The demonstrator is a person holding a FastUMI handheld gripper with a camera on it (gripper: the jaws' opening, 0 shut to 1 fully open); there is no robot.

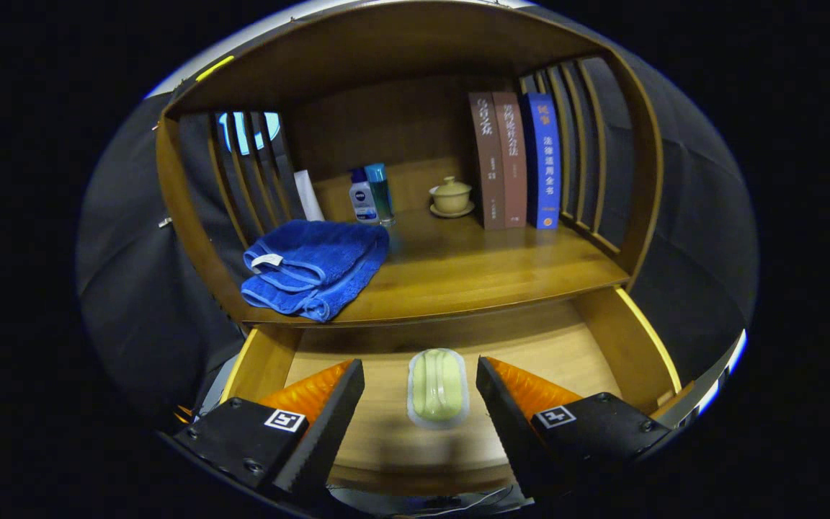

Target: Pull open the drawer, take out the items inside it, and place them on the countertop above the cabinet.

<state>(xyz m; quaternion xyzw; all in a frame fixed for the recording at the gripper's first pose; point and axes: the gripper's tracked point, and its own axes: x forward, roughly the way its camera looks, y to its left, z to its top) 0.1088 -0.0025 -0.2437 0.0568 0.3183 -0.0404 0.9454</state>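
The tongs-mounted camera looks steeply down, close above the open drawer point(624, 346), facing the countertop point(472, 270) behind.

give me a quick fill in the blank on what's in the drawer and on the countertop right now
1. The drawer is pulled ____.
2. The green soap in its dish lies in the drawer, between the open ____ of the gripper.
3. The folded towel on the countertop is ____ in colour.
4. The lidded cup stands just beside the three upright ____.

Missing words: open; fingers; blue; books
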